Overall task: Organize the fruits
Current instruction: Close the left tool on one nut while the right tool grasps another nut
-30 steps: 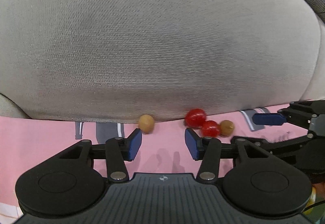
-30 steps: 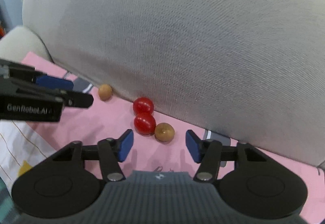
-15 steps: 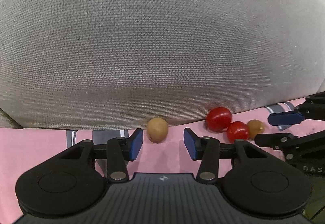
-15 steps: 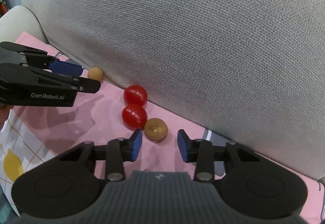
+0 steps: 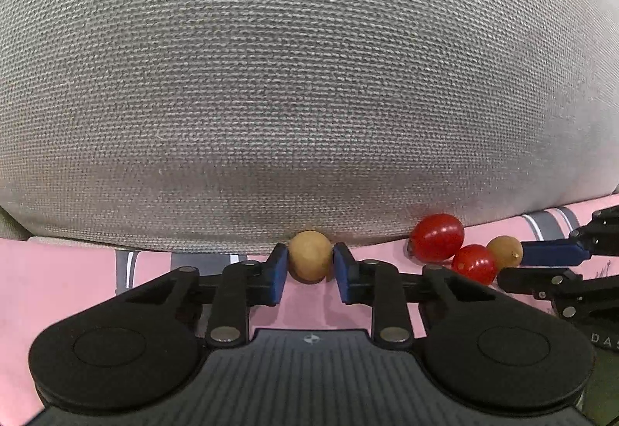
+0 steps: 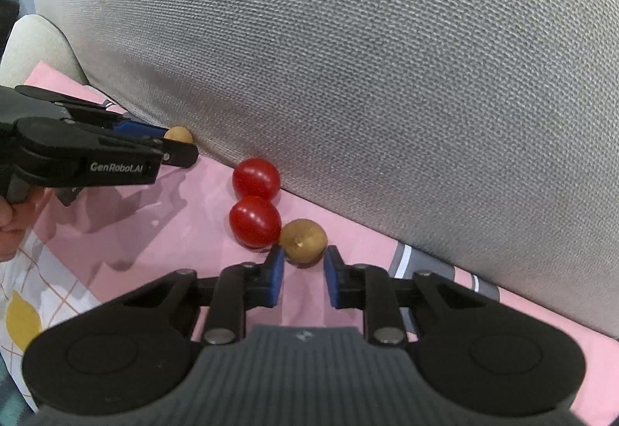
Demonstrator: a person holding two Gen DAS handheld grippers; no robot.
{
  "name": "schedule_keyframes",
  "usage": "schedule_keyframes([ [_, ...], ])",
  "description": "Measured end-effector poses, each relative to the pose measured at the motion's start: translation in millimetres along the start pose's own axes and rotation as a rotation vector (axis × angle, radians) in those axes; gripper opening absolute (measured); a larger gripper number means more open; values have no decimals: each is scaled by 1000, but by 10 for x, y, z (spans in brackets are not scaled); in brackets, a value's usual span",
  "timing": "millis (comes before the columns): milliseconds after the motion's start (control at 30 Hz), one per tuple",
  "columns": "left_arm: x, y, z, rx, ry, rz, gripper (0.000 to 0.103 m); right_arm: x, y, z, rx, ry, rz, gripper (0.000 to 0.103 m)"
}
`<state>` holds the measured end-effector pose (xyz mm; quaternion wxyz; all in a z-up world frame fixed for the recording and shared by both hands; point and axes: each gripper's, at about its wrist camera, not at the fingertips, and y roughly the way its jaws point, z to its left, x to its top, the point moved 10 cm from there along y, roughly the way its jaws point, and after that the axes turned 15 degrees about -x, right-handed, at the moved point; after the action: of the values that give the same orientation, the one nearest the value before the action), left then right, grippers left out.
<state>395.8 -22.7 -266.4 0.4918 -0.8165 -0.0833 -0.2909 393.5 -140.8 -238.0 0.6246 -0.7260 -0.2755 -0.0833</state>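
Lying on a pink cloth (image 6: 162, 232) against a grey cushion (image 6: 387, 78): two brown fruits, two red tomatoes. Left hand-held gripper (image 5: 309, 267) clenching the lone brown fruit (image 5: 309, 259); tomatoes (image 6: 256, 178) (image 6: 254, 219) touching; right hand-held gripper (image 6: 303, 265) clenching the other brown fruit (image 6: 303, 238).

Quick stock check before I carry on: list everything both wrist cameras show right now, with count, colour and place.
brown fruit: 2, tan-brown; one in the left gripper against the cushion, one in the right gripper beside the tomatoes
cherry tomatoes: 2, red; touching, on the cloth by the cushion
cushion: 1, grey, behind the fruit
cloth: 1, pink, under the fruit
left gripper: black, blue pads, shut on a brown fruit
right gripper: black, blue pads, shut on the other
hand: 1, holds the left gripper
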Motion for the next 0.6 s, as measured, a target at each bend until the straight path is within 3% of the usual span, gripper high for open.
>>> schedule_keyframes([
  [267, 20, -297, -14, 3, -3, -31, 28, -23, -115, -45, 35, 55, -14, 16],
  [300, 31, -362, -61, 2, -1, -36, 28, -18, -150, -77, 39, 58, -20, 14],
  [333, 32, -415, -93, 0, 0, -42, 28, -16, -192, -96, 43, 63, -26, 0],
  [500, -32, -642, -258, -20, 17, -49, 28, -45, -343, -133, 65, 66, -27, 0],
  [600, -22, -722, -316, -24, 24, -48, 28, -61, -360, -107, 58, 64, -23, 5],
])
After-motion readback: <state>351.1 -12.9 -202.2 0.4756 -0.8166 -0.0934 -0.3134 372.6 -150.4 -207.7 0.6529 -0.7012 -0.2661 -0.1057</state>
